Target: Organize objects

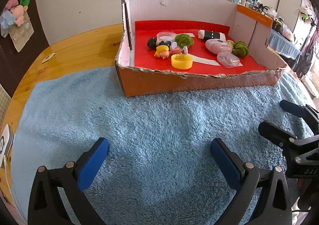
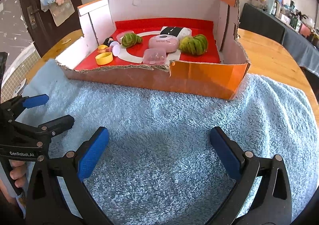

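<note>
Small toys, a yellow cap [image 1: 181, 61] and cases lie inside the red-lined cardboard box [image 1: 199, 83] (front wall torn).
</note>
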### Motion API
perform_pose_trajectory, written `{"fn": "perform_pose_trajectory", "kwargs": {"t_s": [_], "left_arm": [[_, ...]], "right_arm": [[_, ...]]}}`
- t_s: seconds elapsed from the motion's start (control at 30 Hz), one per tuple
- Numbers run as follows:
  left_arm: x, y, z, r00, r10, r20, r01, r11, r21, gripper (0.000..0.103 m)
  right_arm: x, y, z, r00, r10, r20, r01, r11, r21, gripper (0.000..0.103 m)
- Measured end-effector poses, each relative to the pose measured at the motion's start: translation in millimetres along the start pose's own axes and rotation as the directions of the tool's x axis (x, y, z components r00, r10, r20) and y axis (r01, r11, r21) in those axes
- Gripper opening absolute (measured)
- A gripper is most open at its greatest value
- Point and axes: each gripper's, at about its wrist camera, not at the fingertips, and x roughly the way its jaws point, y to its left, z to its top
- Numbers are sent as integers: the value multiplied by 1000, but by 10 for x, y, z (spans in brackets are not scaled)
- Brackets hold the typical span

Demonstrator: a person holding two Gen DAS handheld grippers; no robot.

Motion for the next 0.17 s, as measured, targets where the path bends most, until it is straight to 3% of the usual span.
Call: {"fn": "perform_pose_trajectory", "kwargs": {"t_s": [0.17], "left_arm": [[-18,9,-29,1000,-1,11,1,1000,0,103]], "right_arm": [[3,-4,-2,1000,-5,-2,5,1000,-3,103]]}}
